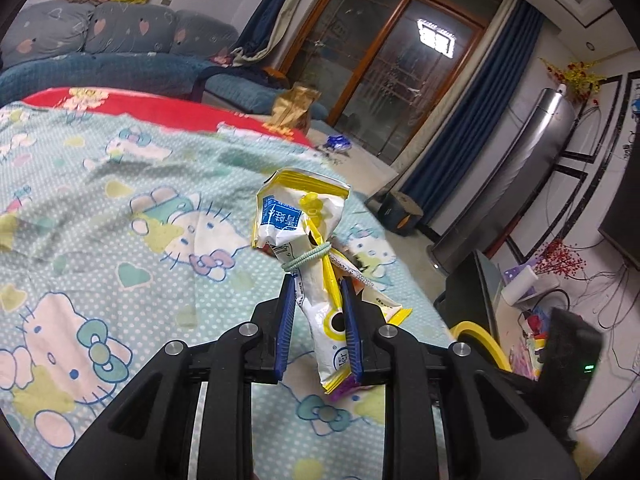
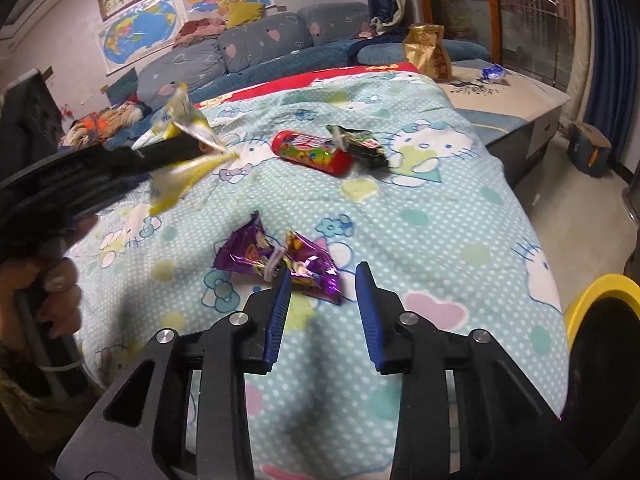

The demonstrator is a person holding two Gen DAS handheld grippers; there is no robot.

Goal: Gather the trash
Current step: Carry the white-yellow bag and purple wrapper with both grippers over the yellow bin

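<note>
My left gripper [image 1: 318,284] is shut on a crumpled white and yellow wrapper [image 1: 298,220] tied with a green band, held above the Hello Kitty bedspread [image 1: 120,200]. It also shows at the left of the right wrist view [image 2: 188,136], blurred. My right gripper [image 2: 324,276] is open and empty, just above the bed. A purple snack wrapper [image 2: 276,258] lies right in front of its left finger. Farther back lie a red snack can [image 2: 312,152] and a dark green wrapper [image 2: 362,146].
A yellow-rimmed bin [image 2: 600,304] stands at the bed's right side, also in the left wrist view [image 1: 480,336]. A brown paper bag [image 2: 428,52] and a blue wrapper [image 2: 494,72] sit at the bed's far end. A sofa [image 2: 256,48] stands behind.
</note>
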